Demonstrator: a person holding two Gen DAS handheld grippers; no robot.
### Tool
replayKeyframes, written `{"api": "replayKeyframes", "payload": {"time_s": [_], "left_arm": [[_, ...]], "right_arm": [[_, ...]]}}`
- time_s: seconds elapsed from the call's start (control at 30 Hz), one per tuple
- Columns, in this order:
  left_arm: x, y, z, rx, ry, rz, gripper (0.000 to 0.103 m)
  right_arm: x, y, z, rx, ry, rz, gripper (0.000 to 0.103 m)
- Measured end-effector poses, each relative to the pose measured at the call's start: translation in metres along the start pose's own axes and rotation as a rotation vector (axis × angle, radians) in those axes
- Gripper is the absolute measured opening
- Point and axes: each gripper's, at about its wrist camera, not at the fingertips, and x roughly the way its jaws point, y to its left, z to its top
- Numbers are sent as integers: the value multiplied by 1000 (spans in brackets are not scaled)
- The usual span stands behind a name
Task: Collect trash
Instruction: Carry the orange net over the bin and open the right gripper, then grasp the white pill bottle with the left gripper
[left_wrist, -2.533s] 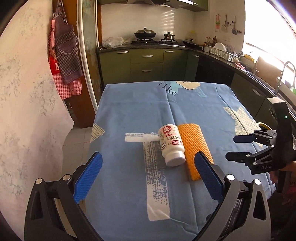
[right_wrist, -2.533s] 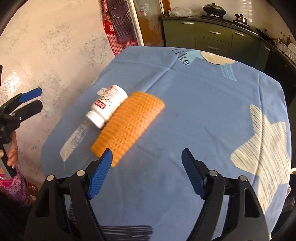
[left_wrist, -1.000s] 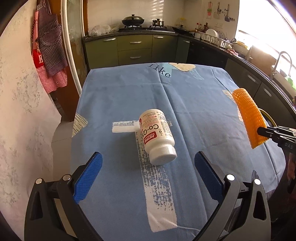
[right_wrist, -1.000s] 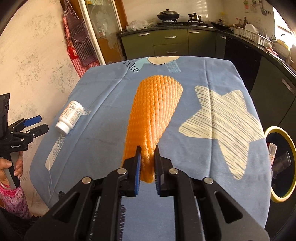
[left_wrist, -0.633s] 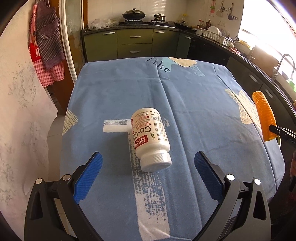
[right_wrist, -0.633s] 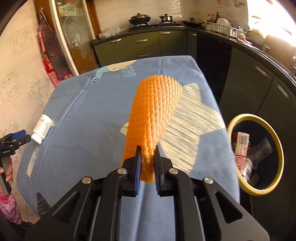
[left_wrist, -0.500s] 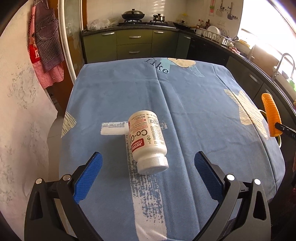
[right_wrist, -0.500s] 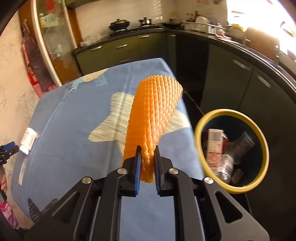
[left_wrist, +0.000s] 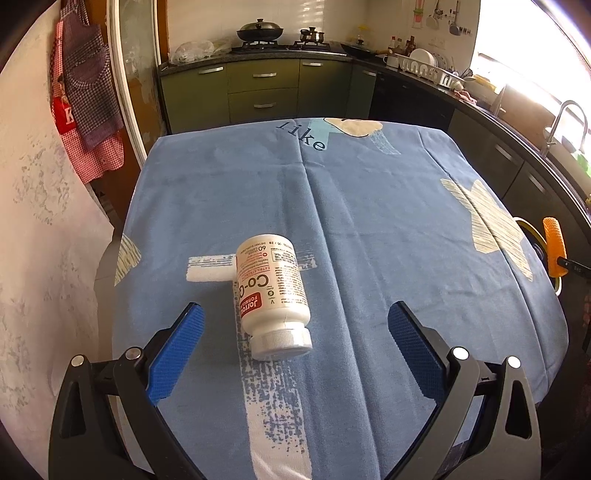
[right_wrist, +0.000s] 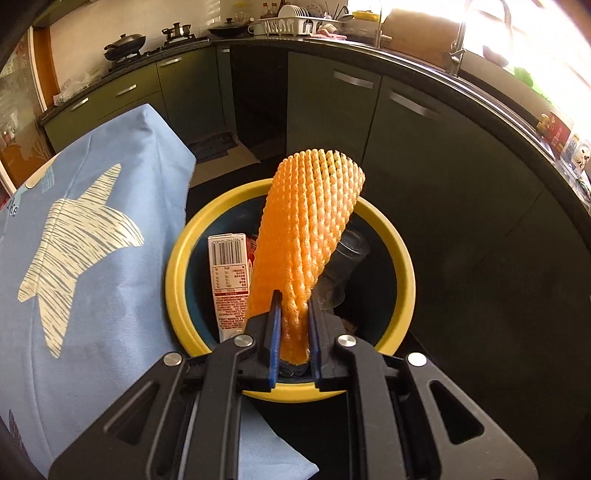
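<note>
Your right gripper (right_wrist: 293, 332) has swung off the tablecloth (right_wrist: 92, 258) and now hangs over the yellow-rimmed bin (right_wrist: 400, 269), pinching the orange foam net sleeve (right_wrist: 306, 229) at its near end; the far end stands over the bin mouth. A carton (right_wrist: 229, 280) and a clear plastic piece (right_wrist: 343, 269) already lie inside. Release looks due.

Your left gripper (left_wrist: 293, 350) has crept closer to the white supplement bottle (left_wrist: 271, 288), jaws wide and empty, bottle lying just ahead between the fingers, cap toward you. Likely next pick.
</note>
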Motion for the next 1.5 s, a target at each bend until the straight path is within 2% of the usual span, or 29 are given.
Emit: {"api": "replayKeyframes", "payload": {"time_s": [0.07,0.1,0.17,0.43,0.57,0.73,0.97,1.2,1.37,1.5], "left_arm": [[0,-2,1,4,1,0,98],[0,-3,1,6,2,-1,98],[0,-4,1,9,3,1,98],[2,-3,1,4,9,0,98],[7,-1,-1,-6,29,18,98],[14,5,-1,-38,51,31,98],[36,18,12,-97,81,52,98],[72,27,18,-139,161,75,76],[77,25,20,-138,155,103,71],[76,23,21,-126,152,123,60]], "right_arm": [[7,-2,-2,0,19,-20,17],[10,-6,-2,13,18,-26,25],[12,-12,-3,39,22,-23,32],[-6,-13,-10,67,-14,18,32],[-23,-1,-14,56,-46,67,38],[-33,20,-20,32,-59,136,38],[-39,42,-23,-7,-63,189,38],[-36,48,-25,-16,-51,206,39],[-32,45,-25,-8,-44,206,40],[-30,45,-25,-12,-40,213,40]]}}
